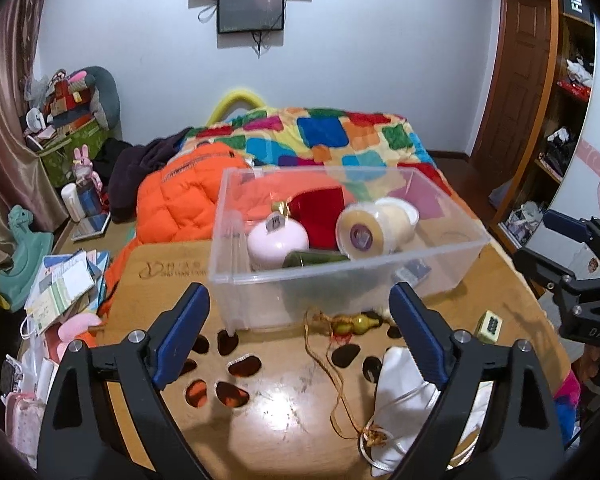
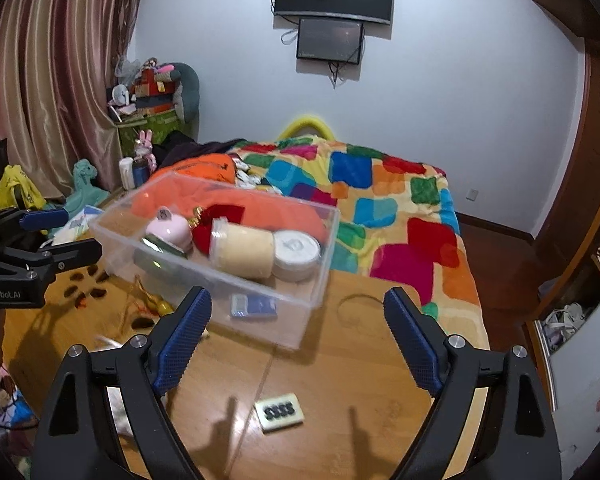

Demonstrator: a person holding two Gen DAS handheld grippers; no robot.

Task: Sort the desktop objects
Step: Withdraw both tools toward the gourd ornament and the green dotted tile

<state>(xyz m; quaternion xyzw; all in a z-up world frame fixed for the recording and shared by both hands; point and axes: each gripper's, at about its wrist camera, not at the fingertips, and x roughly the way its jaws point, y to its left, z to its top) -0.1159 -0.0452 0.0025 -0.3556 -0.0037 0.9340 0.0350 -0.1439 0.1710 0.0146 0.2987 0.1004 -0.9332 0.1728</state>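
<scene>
A clear plastic bin (image 1: pixel 440 268) (image 2: pixel 316 292) stands on the wooden table (image 1: pixel 284 408). It holds a pink round case (image 1: pixel 278 242), a red pouch (image 1: pixel 320 208), a tape roll (image 1: pixel 374 230), a green tube (image 1: pixel 316 259) and a blue card pack (image 2: pixel 254 306). In front of the bin lie a yellow gourd charm with cord (image 1: pixel 354 324), a white drawstring bag (image 1: pixel 404 396) and a small cream eraser (image 1: pixel 489 323) (image 2: pixel 280 411). My left gripper (image 1: pixel 300 340) is open above the charm. My right gripper (image 2: pixel 298 340) is open above the eraser.
A bed with a colourful quilt (image 2: pixel 380 208) and an orange jacket (image 1: pixel 176 200) lies behind the table. Books and papers (image 1: pixel 64 284) pile at the left. A wardrobe (image 1: pixel 556 128) stands at the right. The table has leaf-shaped cut-outs (image 1: pixel 228 392).
</scene>
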